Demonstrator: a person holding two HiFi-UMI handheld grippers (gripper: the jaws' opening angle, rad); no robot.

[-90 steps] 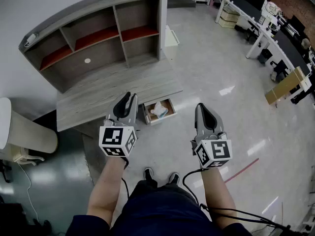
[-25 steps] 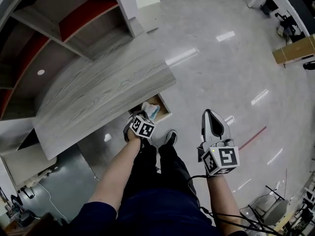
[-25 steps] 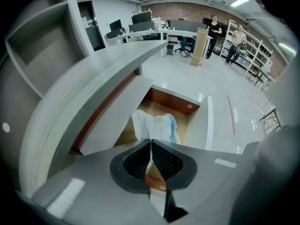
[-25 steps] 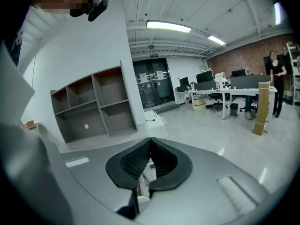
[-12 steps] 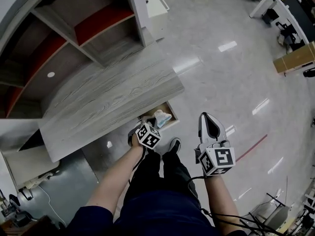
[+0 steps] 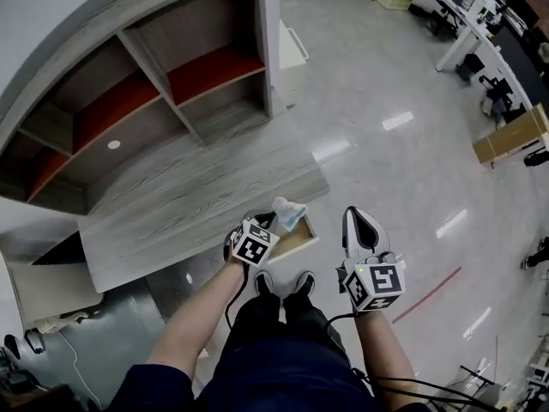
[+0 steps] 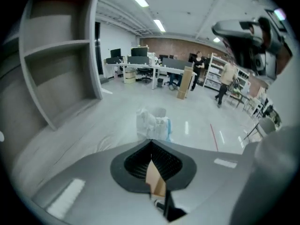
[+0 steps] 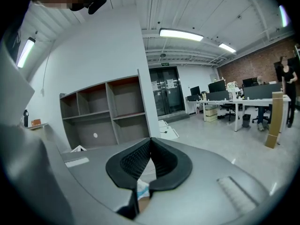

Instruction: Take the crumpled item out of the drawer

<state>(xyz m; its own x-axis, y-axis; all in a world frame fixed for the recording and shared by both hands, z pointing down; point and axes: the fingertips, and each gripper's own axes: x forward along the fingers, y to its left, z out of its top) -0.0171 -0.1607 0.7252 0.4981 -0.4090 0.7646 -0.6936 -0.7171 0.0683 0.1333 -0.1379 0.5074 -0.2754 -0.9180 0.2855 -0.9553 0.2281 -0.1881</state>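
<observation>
1. Polished grey floor [image 6: 403,166] stretches away from the bench [image 6: 197,197] to rows of office desks [image 6: 480,41] well beyond it. In the left gripper view, people stand among those desks under strip lights.
2. On the back of the bench sits a big grey shelf unit [image 6: 171,84] against a white wall. Its compartments are open, and several have red bottoms.
3. The bench itself has a pale wood-grain top, long and slightly angled. Its front edge faces the person.
4. The person stands just off the bench's front corner in dark trousers [image 6: 283,359], with both shoes [image 6: 262,282] on the floor and both forearms stretched forward.
5. The right claw [image 6: 352,214] hangs over the floor, apart from the bench and to the side of its front corner. Its jaws are pressed together with nothing pinched between them. Its marker cube [image 6: 374,286] sits nearest the person.
6. The left claw [image 6: 274,223] is right at the bench's front edge, and its marker cube [image 6: 251,245] is tipped toward the person. Its jaws are closed, with the tips clamped on the crumpled item.
7. Under the bench's front edge a small drawer [image 6: 307,233] stands open, brown inside.
8. The crumpled item [image 6: 289,212] is a white wad with a bit of blue. It is held up at the left claw's tip, above the open drawer and not lying in it, beside the bench's edge.
</observation>
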